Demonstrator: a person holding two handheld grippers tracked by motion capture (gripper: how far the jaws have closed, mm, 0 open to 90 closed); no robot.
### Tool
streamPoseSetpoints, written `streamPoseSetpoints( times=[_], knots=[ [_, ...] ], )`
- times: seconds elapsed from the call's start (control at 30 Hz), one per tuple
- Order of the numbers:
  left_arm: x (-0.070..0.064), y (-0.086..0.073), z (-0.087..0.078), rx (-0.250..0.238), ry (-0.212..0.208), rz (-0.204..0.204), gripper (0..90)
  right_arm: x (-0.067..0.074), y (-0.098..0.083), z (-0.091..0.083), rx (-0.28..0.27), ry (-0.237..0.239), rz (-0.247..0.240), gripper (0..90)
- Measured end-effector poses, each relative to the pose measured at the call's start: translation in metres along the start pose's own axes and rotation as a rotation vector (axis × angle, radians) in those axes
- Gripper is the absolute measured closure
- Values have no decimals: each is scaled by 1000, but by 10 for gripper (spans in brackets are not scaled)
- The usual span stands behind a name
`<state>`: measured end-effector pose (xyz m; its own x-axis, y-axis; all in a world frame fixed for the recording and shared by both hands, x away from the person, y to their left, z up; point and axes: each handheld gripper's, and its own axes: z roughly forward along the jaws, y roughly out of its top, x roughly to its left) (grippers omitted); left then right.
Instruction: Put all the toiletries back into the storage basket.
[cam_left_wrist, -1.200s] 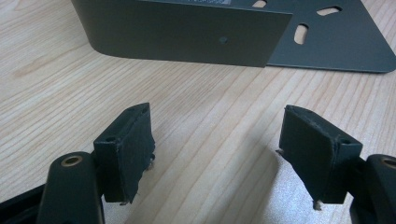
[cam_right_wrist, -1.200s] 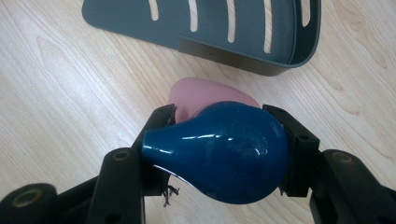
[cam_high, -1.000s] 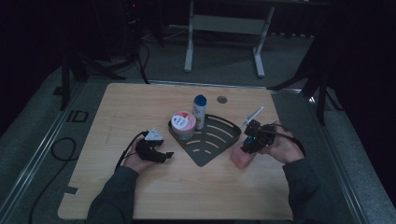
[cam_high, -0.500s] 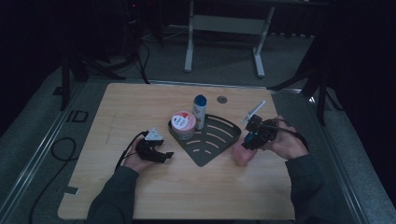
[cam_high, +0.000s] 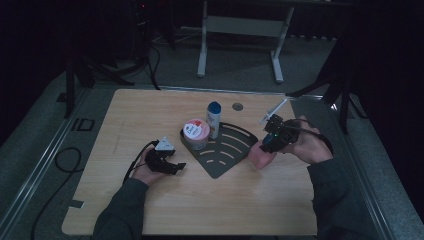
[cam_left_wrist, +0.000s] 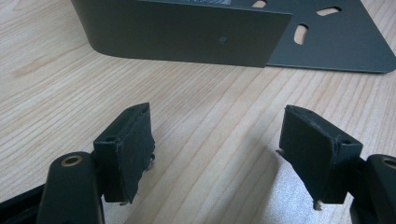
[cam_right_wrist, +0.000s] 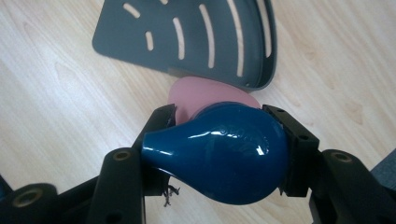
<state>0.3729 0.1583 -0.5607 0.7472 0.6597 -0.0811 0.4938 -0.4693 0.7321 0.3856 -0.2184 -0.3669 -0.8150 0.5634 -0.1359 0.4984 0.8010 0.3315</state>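
Dark floor and a metal stand frame ring the pale wooden table (cam_high: 150, 210) where we work. At the centre of this moment is a pink bottle with a glossy blue cap (cam_right_wrist: 219, 151), and our right gripper (cam_high: 272, 142) clenches that cap between its black jaws; in the right gripper view the pink body shows just behind the cap, hanging over the wood near the rounded edge of the dark slotted corner rack (cam_right_wrist: 187, 42). In the high view the bottle (cam_high: 260, 156) sits at the right of the frame, just beside the rack's right edge (cam_high: 220, 165). Against the frames from a second ago, our right hand has lifted a little with the bottle in its grip, so we judge the bottle is now off the table and ready to go over to the rack. On the rack already stand a round pink-lidded tub (cam_high: 195, 132) and a white bottle with a blue cap (cam_high: 214, 119). Our left gripper (cam_high: 172, 167) rests at the lower left of the rack, jaws released and apart with nothing between them, and it hasn't moved.
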Motion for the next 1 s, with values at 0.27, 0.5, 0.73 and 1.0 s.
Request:
streamPoseSetpoints(
  times=[0.27,0.5,0.73,1.0],
  knots=[
    [0,0,0,-1,-2,-1,255,-6,9,-4,-4,-1,9,473],
    [0,0,0,-1,-2,-1,255,-11,22,-9,-9,-12,4,473],
    [0,0,0,0,-1,0,254,-14,38,-11,-29,-16,3,473],
    [0,0,0,1,0,3,254,-15,57,1,-29,-10,-2,473]
  ],
)
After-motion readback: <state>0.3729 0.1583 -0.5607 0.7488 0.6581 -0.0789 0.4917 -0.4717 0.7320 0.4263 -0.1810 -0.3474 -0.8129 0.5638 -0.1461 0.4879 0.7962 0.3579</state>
